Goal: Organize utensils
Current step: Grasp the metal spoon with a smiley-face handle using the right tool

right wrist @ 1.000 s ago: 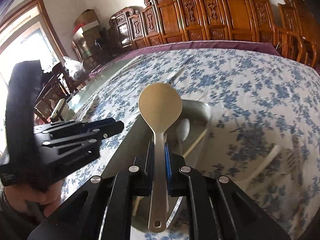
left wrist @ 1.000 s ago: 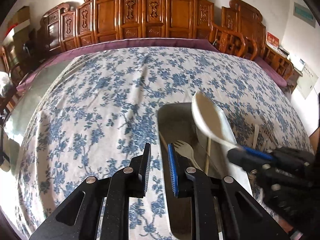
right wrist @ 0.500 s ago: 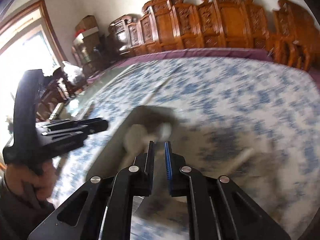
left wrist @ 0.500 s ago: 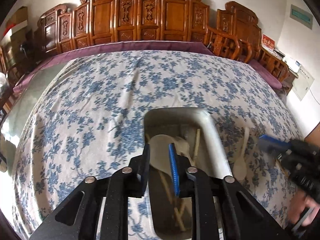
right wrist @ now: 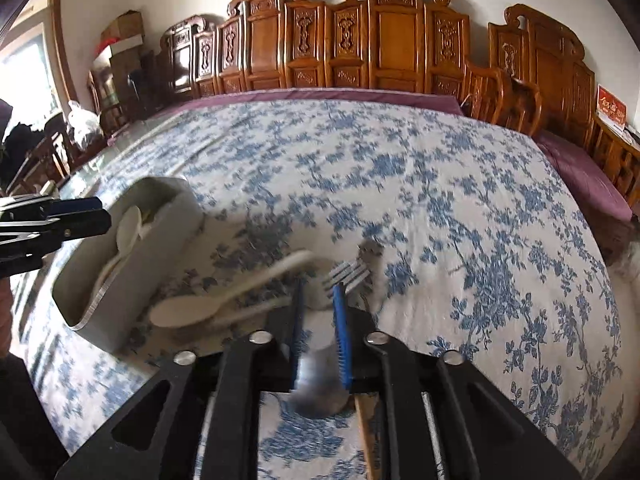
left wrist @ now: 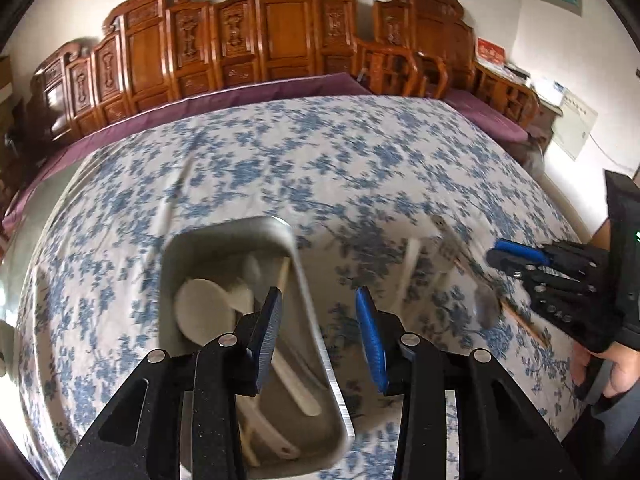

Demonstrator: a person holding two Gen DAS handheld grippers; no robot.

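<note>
A grey rectangular bin (left wrist: 228, 236) on the floral tablecloth holds a large cream spoon (left wrist: 204, 312) and other pale utensils. My left gripper (left wrist: 320, 328) is open and empty, hovering over the bin's right rim. My right gripper (right wrist: 320, 312) is open with a narrow gap and empty, low over loose utensils right of the bin (right wrist: 132, 256): a cream spoon (right wrist: 200, 308), a metal fork (right wrist: 348, 272) and a metal spoon bowl (right wrist: 320, 384) beneath the fingers. The right gripper also shows in the left wrist view (left wrist: 504, 256).
The tablecloth (right wrist: 440, 184) covers a large table with wide bare room behind the bin. Carved wooden chairs (right wrist: 380, 40) line the far edge. A brown chopstick (right wrist: 368, 432) lies under the right gripper.
The right gripper let the large cream spoon go into the bin and swung right over the loose utensils. The left gripper opened wider and shifted right over the bin's rim.
</note>
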